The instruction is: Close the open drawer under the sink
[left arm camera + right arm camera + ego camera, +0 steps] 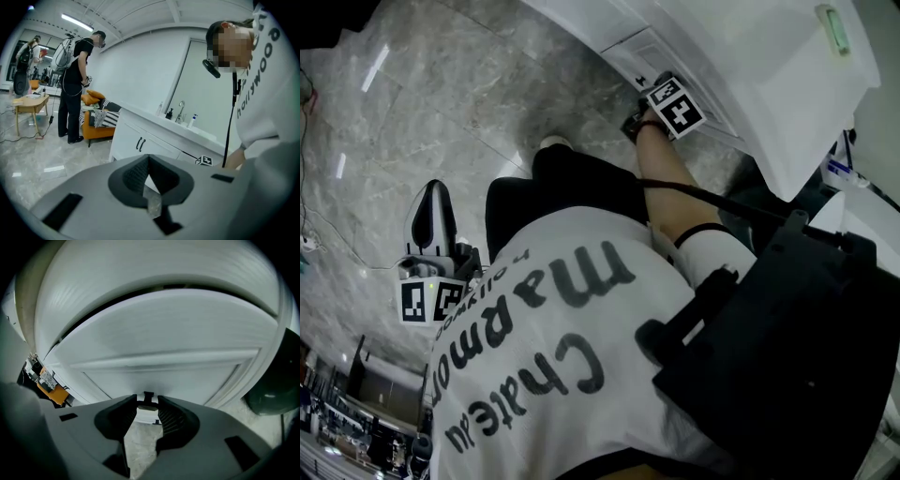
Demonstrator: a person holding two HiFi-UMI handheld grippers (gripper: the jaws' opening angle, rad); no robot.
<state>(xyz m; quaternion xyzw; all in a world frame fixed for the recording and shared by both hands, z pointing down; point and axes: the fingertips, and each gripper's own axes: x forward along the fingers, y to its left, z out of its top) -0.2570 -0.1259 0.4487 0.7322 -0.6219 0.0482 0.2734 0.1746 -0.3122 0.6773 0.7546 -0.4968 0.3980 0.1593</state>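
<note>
The white drawer front (164,348) fills the right gripper view, and a dark gap runs along its top edge. Its small black handle (148,398) sits between the tips of my right gripper (148,405), which is shut on it. In the head view my right gripper (652,94) is stretched out to the white cabinet (623,42) below the sink counter (787,84). My left gripper (433,202) hangs low at the left over the floor, well away from the cabinet. Its jaws (149,161) meet at the tips and hold nothing.
The floor is grey marble (441,103), with cables (309,239) at its left edge. The left gripper view shows the vanity (140,140) with faucet and bottles (180,112), an orange sofa (96,126), a small wooden table (30,101) and standing people (75,84). A dark round object (272,394) is right of the drawer.
</note>
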